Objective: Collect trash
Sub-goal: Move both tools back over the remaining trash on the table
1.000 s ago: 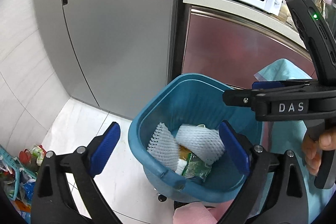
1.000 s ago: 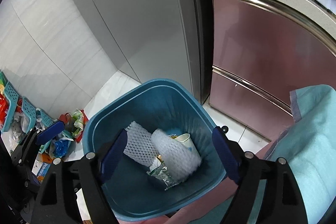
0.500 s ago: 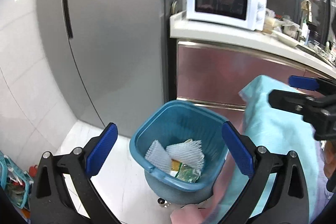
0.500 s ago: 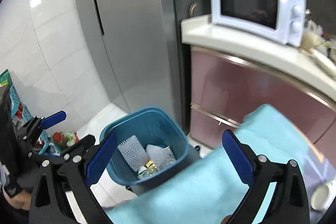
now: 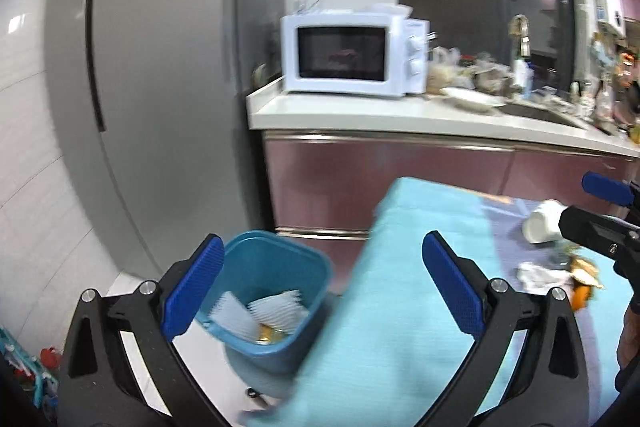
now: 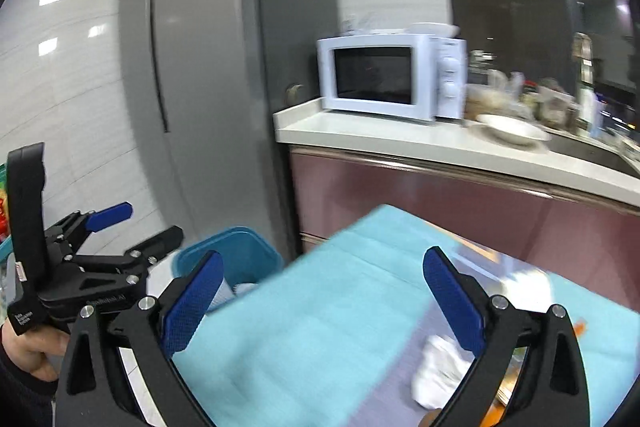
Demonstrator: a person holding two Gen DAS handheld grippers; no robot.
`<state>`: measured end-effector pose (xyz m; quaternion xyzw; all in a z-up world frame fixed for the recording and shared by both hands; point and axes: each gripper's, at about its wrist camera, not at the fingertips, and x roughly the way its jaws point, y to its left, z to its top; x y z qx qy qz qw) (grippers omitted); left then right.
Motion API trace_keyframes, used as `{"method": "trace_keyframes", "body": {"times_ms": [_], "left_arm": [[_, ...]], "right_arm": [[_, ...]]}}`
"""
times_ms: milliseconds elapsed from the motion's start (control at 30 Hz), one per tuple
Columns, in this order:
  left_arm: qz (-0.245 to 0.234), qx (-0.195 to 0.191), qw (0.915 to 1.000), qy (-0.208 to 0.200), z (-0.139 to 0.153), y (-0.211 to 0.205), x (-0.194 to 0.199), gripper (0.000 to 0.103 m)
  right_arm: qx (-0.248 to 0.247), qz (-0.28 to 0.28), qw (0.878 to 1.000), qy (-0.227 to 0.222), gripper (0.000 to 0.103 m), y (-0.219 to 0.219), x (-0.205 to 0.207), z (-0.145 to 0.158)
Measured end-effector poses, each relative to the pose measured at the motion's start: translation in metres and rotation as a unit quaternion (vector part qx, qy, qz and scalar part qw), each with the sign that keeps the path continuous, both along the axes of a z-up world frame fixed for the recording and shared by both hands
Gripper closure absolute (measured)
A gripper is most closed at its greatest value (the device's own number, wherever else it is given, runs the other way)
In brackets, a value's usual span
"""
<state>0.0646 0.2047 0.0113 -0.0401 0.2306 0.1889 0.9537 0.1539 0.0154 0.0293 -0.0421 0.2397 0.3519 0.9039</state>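
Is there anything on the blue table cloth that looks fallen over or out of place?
Yes. A white cup lies on its side on the blue cloth, with crumpled paper and orange scraps scattered beside it. This trash is not yet in the blue bin.

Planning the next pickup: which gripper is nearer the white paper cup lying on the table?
Right. The right gripper is beside the white paper cup; the left gripper is farther off, near the blue bin.
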Motion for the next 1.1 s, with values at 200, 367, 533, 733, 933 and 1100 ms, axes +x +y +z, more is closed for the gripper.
{"method": "trace_keyframes", "body": {"times_ms": [200, 367, 533, 733, 933, 1100], "left_arm": [[-0.057, -0.003, 0.9982, -0.019, -0.004, -0.066, -0.005, 0.006], [-0.104, -0.019, 0.9943, -0.011, -0.022, -0.109, 0.004, 0.005], [-0.147, -0.027, 0.9886, 0.02, -0.046, -0.145, 0.025, 0.005], [-0.196, -0.026, 0.9778, 0.069, -0.077, -0.178, 0.067, 0.005], [-0.213, -0.03, 0.9712, 0.102, -0.093, -0.19, 0.102, 0.005], [-0.217, -0.036, 0.9692, 0.111, -0.095, -0.19, 0.13, 0.005]], "right_arm": [[-0.006, -0.084, 0.996, -0.009, 0.006, -0.083, -0.021, -0.014], [-0.015, -0.159, 0.987, 0.005, 0.006, -0.151, -0.032, -0.034], [-0.023, -0.215, 0.976, 0.029, 0.006, -0.198, -0.036, -0.056], [-0.019, -0.229, 0.97, 0.081, 0.006, -0.22, -0.017, -0.084], [-0.005, -0.215, 0.967, 0.137, 0.006, -0.213, 0.026, -0.107], [-0.002, -0.207, 0.964, 0.165, 0.006, -0.206, 0.055, -0.117]]}}
